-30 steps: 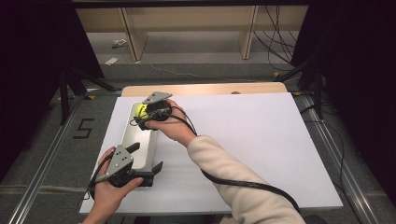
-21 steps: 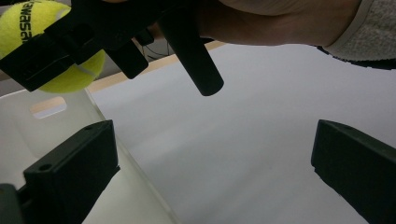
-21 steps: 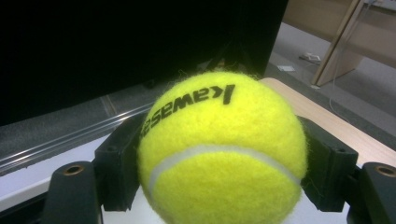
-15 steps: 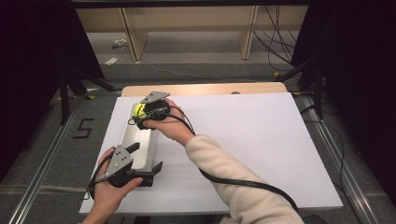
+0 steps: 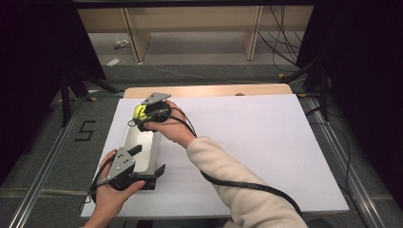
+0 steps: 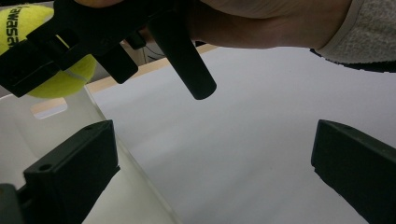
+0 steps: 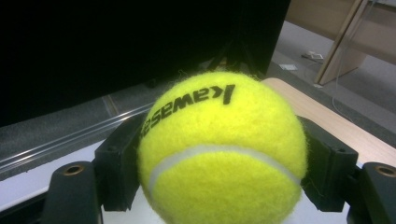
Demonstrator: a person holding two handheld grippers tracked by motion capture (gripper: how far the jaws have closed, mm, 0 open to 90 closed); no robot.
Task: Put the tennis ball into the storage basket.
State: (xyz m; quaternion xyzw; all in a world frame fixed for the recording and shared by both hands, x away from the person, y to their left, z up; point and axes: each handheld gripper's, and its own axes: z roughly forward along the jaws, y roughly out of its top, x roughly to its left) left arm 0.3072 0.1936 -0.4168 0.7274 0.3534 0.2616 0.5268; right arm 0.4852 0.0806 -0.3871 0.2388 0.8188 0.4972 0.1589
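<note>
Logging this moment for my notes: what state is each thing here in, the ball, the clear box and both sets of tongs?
Tennis ball: clamped between the right jaws, held over the far end of the box.
Clear box: open on top, lying lengthwise on the white table; nothing visible inside.
Right tongs: shut on the tennis ball.
Left tongs: open, jaws either side of the box's near end, pads not pressing.

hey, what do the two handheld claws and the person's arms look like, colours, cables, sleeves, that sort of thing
Both the left claw and the right claw are black, with blocky black jaws and a grey three-cornered plate on top. A thick black cable trails from the right one over a cream knit sleeve with a ribbed cuff. The left forearm is bare.
</note>
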